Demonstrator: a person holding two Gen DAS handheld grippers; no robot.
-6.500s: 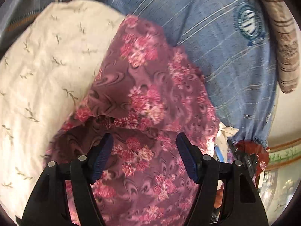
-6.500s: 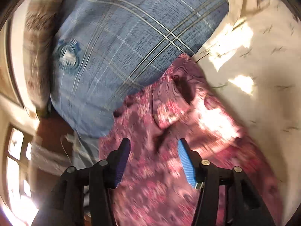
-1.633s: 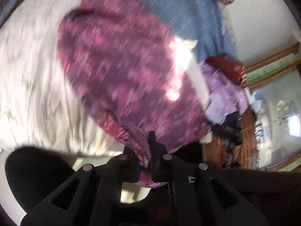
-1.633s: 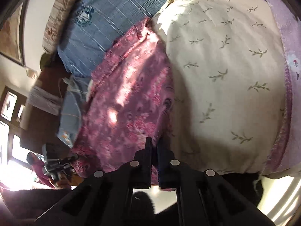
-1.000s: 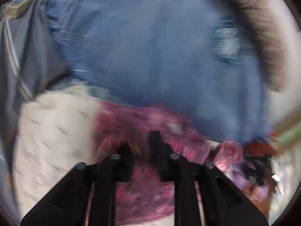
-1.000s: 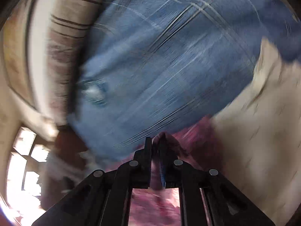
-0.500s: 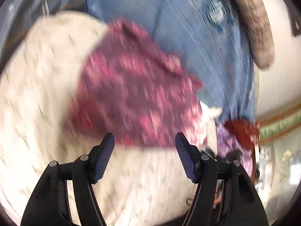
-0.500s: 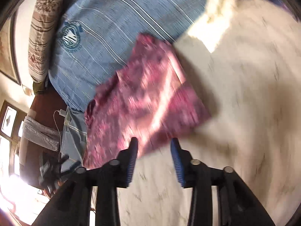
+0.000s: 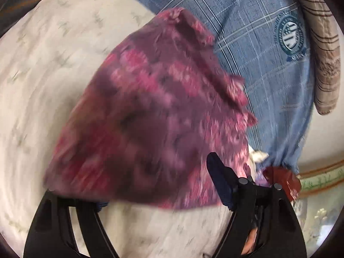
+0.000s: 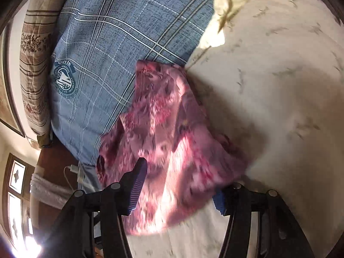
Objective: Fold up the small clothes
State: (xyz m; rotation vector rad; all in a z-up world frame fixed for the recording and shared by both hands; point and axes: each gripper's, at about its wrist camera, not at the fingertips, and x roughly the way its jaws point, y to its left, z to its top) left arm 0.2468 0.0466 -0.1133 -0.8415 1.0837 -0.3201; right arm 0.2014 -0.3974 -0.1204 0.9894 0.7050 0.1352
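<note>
The maroon floral-print cloth garment (image 9: 150, 118) is seen lying in a folded bundle on the cream sheet with a sparse leaf print (image 9: 43, 75), its far corner at twelve o'clock overlapping the blue plaid pillow with a round crest (image 9: 268, 53). In the left wrist view the left hand-held gripper (image 9: 157, 185) is spread wide, with nothing clamped; one blue pad (image 9: 219, 180) is shown at five o'clock of the garment, while the other is hidden under the blurred near hem. In the right wrist view the right hand-held gripper (image 10: 178, 187) is likewise spread wide and empty, its fingers straddling the near edge of the garment (image 10: 172, 139). A striped beige cushion (image 10: 34, 64) is seen at nine o'clock, beyond the pillow.

The step in hand is judged to be the release after a fold, with the garment laid down and both tools free. A second fold is probably called for next: the near edge, at six o'clock, would have to be pinched at both corners and carried towards twelve o'clock. Blur hides how neatly the layers are aligned.
</note>
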